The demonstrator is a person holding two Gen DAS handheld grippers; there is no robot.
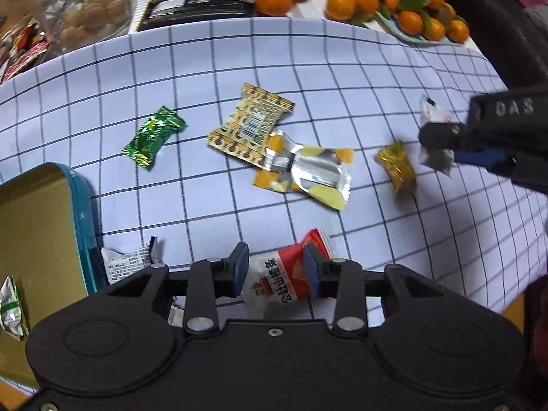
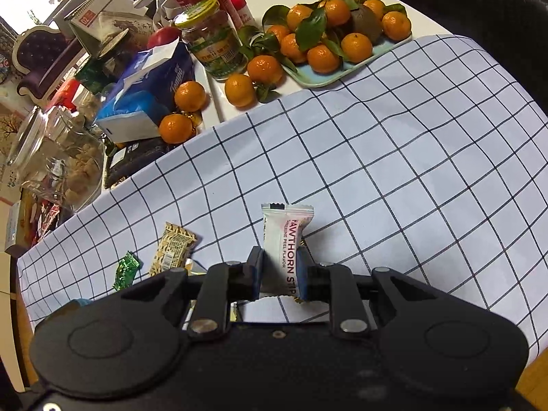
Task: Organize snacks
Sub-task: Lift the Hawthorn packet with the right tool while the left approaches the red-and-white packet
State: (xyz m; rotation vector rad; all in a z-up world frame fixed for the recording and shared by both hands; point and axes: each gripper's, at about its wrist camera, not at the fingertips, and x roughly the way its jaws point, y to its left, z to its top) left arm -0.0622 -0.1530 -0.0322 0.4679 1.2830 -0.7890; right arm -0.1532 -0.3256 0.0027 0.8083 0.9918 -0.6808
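Two tools point down at the desk (image 1: 342, 68).
The right tool (image 2: 279, 270) pinches a white hawthorn snack (image 2: 282, 236); the left tool (image 1: 275, 269) hangs wide apart around a red snack pack (image 1: 286, 274).

My left gripper (image 1: 275, 270) hovers over a red-and-white snack packet (image 1: 286, 279), jaws apart around it. My right gripper (image 1: 441, 137) pinches a white packet (image 1: 432, 111). The teal tin (image 1: 84, 219) lies on the checked cloth (image 1: 308, 68).

Wrapped snacks (image 1: 301, 171) scattered on checked cloth (image 1: 342, 68)
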